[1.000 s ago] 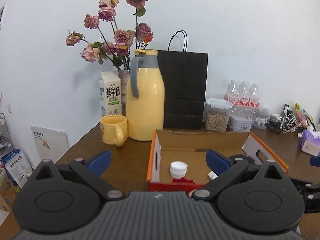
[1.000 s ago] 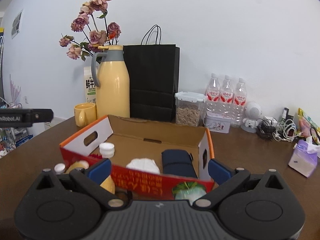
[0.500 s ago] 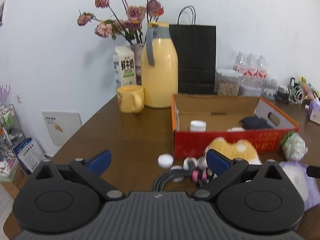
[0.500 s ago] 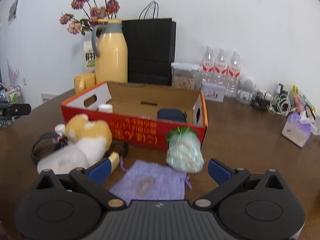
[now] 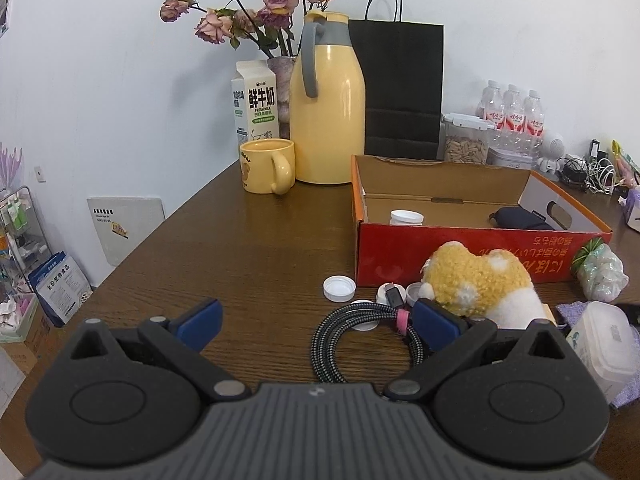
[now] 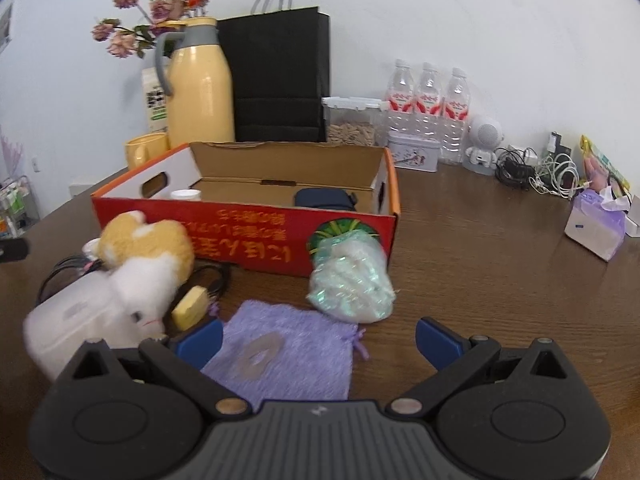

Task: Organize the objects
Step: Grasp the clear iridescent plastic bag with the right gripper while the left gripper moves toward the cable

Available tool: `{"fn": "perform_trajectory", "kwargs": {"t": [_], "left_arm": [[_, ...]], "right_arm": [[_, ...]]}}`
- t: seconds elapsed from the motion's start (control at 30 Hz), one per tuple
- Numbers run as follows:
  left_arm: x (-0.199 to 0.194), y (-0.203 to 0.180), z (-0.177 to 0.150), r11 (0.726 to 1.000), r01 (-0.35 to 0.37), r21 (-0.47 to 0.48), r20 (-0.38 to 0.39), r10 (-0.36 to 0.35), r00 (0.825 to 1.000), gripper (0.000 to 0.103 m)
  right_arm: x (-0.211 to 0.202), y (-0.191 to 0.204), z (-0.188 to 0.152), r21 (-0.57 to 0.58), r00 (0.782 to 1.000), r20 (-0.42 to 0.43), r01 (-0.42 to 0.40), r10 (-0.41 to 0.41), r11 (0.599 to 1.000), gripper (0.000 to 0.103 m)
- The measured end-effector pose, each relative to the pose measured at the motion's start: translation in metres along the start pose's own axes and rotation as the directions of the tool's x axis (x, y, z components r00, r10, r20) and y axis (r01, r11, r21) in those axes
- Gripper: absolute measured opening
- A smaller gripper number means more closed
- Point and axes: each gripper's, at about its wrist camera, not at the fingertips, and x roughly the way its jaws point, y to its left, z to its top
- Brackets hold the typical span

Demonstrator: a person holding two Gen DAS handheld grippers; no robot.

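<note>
Both pairs of blue-tipped fingers stand spread wide with nothing between them: the left gripper [image 5: 316, 322] hangs over bare wood just left of the clutter, and the right gripper [image 6: 318, 338] hangs above a lilac drawstring pouch [image 6: 284, 354].

Along the back of the table [image 5: 224, 248], from the left, stand a milk carton [image 5: 256, 102] with a vase of dried roses [image 5: 260, 12] behind it, a yellow mug [image 5: 267, 165], a tall yellow thermos jug [image 5: 327, 104], a black paper bag [image 5: 398, 88], a clear container of seeds [image 5: 466, 140] and three water bottles [image 5: 512, 114].

Nearer the cameras, an open red cardboard box [image 5: 472, 258] sits on the table; inside it are a small white-lidded jar [image 5: 406, 217] toward its left end and a dark navy case [image 5: 520, 218] toward its right (both lie low behind the front wall).

In front of the box, from the left, lie a loose white cap [image 5: 339, 289], a coiled braided cable [image 5: 360, 340] bound with a pink tie, a yellow and white plush toy [image 5: 476, 288] resting against the box's front wall, a white plastic tub [image 5: 600, 346] and an iridescent mesh bundle [image 6: 352, 280] with a green top touching the box's right front corner. A small yellow block [image 6: 191, 307] lies between the plush and the pouch
</note>
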Motion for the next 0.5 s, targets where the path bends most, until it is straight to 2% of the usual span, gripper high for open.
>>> {"fn": "perform_trajectory", "kwargs": {"t": [0.1,0.37,0.4,0.47,0.5], "left_arm": [[0.006,0.001,-0.001,1.000,-0.008,-0.008,-0.014,0.008,1.000,0.103],[0.014,0.000,0.000,1.000,-0.021,-0.009,-0.034,0.021,0.999,0.103],[0.014,0.000,0.001,1.000,-0.022,-0.009,-0.035,0.021,0.999,0.103],[0.015,-0.001,0.001,1.000,-0.023,-0.007,-0.036,0.022,0.999,0.103],[0.015,-0.002,0.001,1.000,-0.021,-0.006,-0.036,0.021,0.999,0.103]], "right_arm": [[0.018,-0.007,0.008,0.010,1.000,-0.010,0.014,-0.014,1.000,0.102],[0.063,-0.016,0.024,0.022,0.997,-0.057,0.052,-0.051,0.998,0.087],[0.066,-0.016,0.024,0.023,0.997,-0.060,0.045,-0.043,0.999,0.084],[0.071,-0.017,0.022,0.029,0.997,-0.073,0.032,-0.029,0.999,0.062],[0.073,-0.017,0.021,0.030,0.997,-0.077,0.027,-0.025,0.999,0.056]]}}
